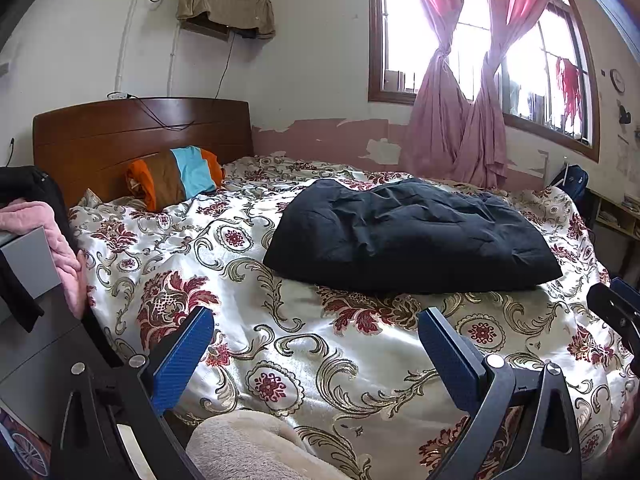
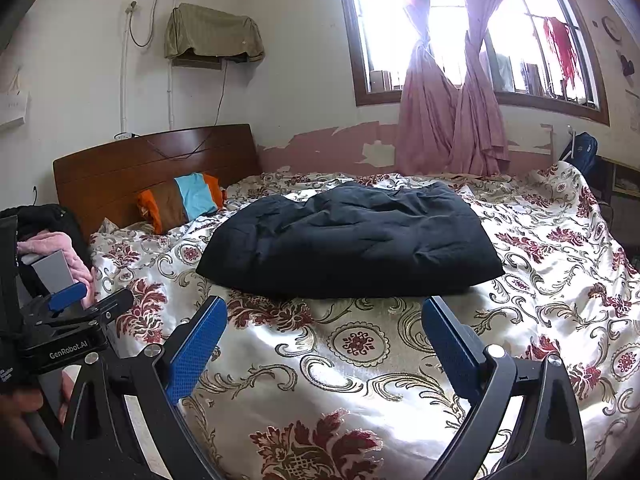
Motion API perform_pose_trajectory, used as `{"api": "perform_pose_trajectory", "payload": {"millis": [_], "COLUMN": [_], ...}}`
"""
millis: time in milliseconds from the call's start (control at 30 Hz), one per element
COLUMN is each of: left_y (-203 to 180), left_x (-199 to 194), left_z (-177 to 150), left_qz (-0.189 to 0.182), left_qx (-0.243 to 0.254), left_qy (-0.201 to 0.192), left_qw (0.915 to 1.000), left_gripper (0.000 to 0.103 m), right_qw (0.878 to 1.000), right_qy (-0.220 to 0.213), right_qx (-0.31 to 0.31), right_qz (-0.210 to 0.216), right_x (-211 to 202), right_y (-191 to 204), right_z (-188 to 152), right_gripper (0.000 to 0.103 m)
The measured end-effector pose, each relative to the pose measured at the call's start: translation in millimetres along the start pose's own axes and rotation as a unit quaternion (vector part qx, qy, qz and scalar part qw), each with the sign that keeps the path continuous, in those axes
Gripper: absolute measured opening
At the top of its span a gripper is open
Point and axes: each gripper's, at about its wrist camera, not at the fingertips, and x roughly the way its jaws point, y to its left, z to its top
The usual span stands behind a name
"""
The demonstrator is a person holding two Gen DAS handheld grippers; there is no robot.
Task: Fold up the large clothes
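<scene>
Nearest the left wrist camera, a beige fleecy fabric [image 1: 256,446] fills the bottom edge, just below the left gripper [image 1: 316,344], whose blue-padded fingers [image 1: 184,360] stand spread wide with nothing between them. Both grippers hang above the near part of a shiny cream bedspread with red and gold floral scrolls [image 1: 304,360], and neither touches the cloth. On that bedspread, beyond the fingertips and apart from them, lies the folded black puffy garment [image 1: 408,236], a wrinkled rectangular bundle resting flat; it sits ahead and slightly right of the left gripper. In the right wrist view the right gripper [image 2: 324,340] is likewise spread and empty, with the black garment [image 2: 348,240] straight ahead of it, its near edge just past the blue fingertips. Left of the garment, at the head of the bedspread, an orange, brown and light-blue striped pillow [image 2: 184,200] leans against a dark wooden headboard [image 2: 156,160]. Behind the garment, pink knotted curtains [image 2: 452,120] hang at a bright window.
</scene>
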Motion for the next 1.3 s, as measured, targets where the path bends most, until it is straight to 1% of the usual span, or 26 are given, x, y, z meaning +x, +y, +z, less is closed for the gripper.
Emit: {"api": "perform_pose_trajectory", "payload": {"millis": [1300], "left_y": [0.4], "left_x": [0.1], "left_z": [0.7], "left_qz": [-0.002], "left_qx": [-0.001], "left_qy": [0.002], "left_qw": [1.0000], "left_gripper": [0.103], "right_qw": [1.000], "right_qy": [0.001], "right_qx": [0.002], "right_qz": [0.001], "right_x": [0.5], "right_y": [2.8], "right_z": [-4.2], "right_gripper": [0.096]}}
